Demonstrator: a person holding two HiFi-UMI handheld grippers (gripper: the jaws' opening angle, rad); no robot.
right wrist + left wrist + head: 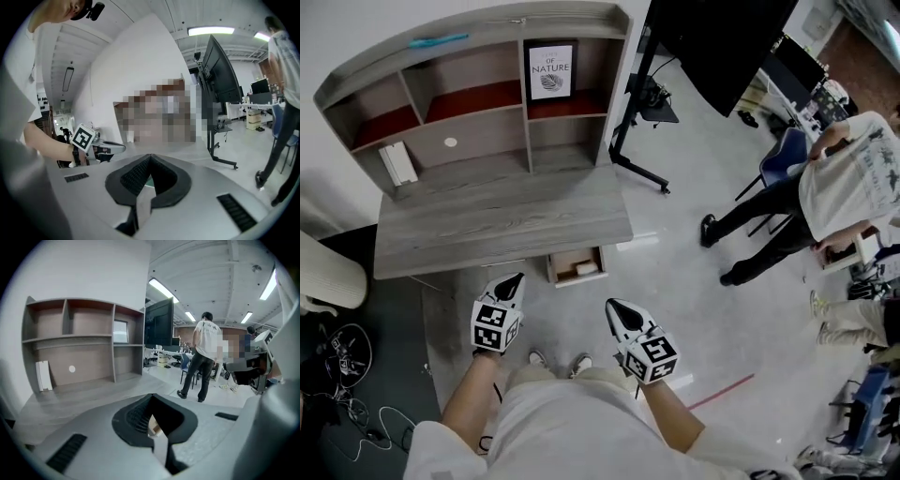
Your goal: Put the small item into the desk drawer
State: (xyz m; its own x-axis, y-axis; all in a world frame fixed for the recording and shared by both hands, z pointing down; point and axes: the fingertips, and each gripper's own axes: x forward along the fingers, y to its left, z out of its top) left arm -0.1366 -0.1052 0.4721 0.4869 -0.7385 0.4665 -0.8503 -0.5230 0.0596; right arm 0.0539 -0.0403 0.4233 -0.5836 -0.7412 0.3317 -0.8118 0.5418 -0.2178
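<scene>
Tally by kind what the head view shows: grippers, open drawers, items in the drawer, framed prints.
Grippers: 2, the left gripper and the right gripper, both shut
Open drawers: 1, the drawer
Items in it: 1, a white item
Framed prints: 1, the framed print
Total: 5

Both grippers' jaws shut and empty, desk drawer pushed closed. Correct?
Not quite. The head view shows the drawer pulled open below the desk, not closed. The rest holds: the left gripper and the right gripper both have their jaws shut with nothing between them.
</scene>
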